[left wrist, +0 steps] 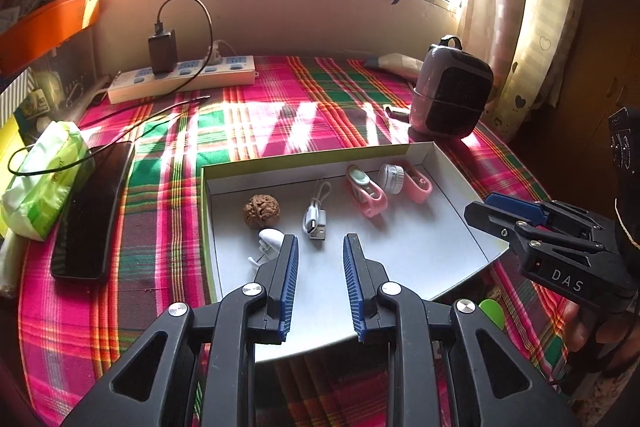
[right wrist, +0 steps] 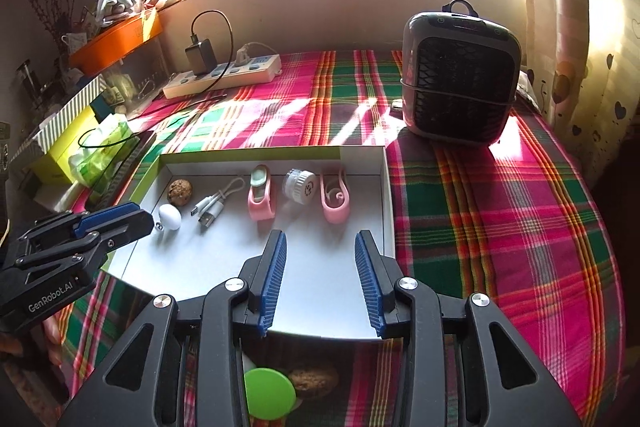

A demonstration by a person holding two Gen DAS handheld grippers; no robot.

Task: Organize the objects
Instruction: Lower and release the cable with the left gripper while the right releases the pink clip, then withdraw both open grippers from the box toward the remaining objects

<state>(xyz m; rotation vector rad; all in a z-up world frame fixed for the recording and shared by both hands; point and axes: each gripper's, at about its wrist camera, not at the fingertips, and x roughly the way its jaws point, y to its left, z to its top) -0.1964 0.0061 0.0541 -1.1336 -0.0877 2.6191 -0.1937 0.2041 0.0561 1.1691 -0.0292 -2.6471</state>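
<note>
Plaid tablecloth (left wrist: 280, 115) in pink, green and red covers the whole work surface under a sunlit window. On it, centre, a shallow box lid (left wrist: 224, 219), white inside with yellow-green outer walls, open side up. Far right of the cloth, a grey desktop fan (right wrist: 460, 79) stands upright, well apart from the lid. Along the back wall, a white power strip (left wrist: 184, 79) with a black charger plugged in. Left of the lid, a black phone (left wrist: 92, 211) lies flat, a green tissue pack (left wrist: 40, 183) just beside it. Left gripper (left wrist: 320, 267) hangs over the lid's near left part, fingers spread with nothing between them. Right gripper (right wrist: 320, 267) hangs over the near right part, fingers likewise spread and empty. Inside the lid, in a rough row from right to left: pink silicone holder (right wrist: 334, 201), small white round jar (right wrist: 299, 183), second pink holder with a pale green insert (right wrist: 261, 195), short white USB cable (right wrist: 214, 205), walnut (right wrist: 179, 191), white earbud (right wrist: 169, 217). All lie apart on the lid's floor.
</note>
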